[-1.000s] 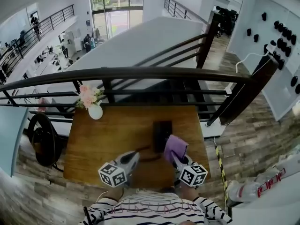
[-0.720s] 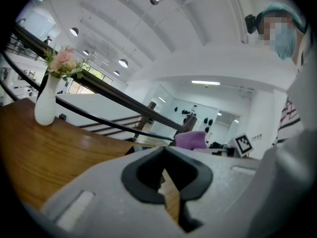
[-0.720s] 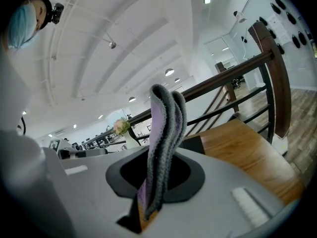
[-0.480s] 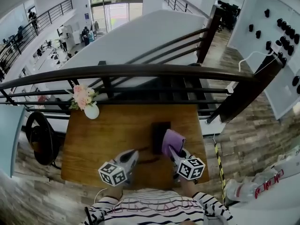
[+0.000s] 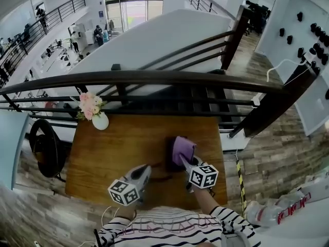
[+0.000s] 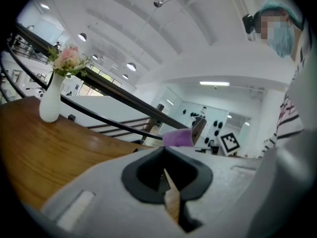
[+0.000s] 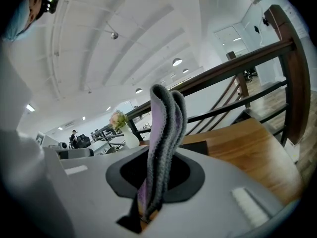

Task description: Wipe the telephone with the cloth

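A black telephone [image 5: 169,160] lies on the wooden table [image 5: 118,143], mostly covered by a purple cloth [image 5: 182,147]. My right gripper [image 5: 184,161] is shut on that cloth and holds it down over the telephone. In the right gripper view the folded cloth [image 7: 162,133] stands up between the closed jaws of the right gripper [image 7: 152,185], with a dark edge of the telephone [image 7: 196,147] behind it. My left gripper [image 5: 145,170] hovers left of the telephone, shut and empty. Looking along the left gripper [image 6: 166,175], I see the cloth [image 6: 177,137] ahead.
A white vase of pink flowers [image 5: 97,116] stands at the table's far left corner. A dark railing [image 5: 154,78] runs along the far edge. A thin cord [image 5: 160,178] trails from the telephone toward me. A black round object [image 5: 43,148] stands left of the table.
My right gripper has pushed the cloth forward, away from me, so it now covers most of the telephone. The left gripper has stayed in place.
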`<control>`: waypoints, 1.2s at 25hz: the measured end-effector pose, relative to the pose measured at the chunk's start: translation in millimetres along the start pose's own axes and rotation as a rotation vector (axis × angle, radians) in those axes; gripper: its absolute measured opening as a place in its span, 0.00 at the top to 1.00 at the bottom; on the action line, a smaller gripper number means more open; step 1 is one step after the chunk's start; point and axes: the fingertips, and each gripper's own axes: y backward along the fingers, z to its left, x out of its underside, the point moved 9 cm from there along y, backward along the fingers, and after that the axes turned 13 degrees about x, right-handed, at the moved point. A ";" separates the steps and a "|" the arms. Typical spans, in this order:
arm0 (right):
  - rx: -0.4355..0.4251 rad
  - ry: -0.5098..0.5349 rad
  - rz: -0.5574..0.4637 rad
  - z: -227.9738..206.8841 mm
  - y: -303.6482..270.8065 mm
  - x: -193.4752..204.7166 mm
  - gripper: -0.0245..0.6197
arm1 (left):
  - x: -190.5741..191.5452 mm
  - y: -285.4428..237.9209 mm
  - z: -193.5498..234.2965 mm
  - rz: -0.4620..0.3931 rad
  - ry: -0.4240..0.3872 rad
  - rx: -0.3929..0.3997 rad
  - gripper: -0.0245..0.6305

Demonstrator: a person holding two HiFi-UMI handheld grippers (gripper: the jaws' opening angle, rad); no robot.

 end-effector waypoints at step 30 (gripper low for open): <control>0.082 0.080 0.239 -44.3 -103.3 24.4 0.88 | 15.8 -4.4 1.0 0.018 0.020 -0.049 0.96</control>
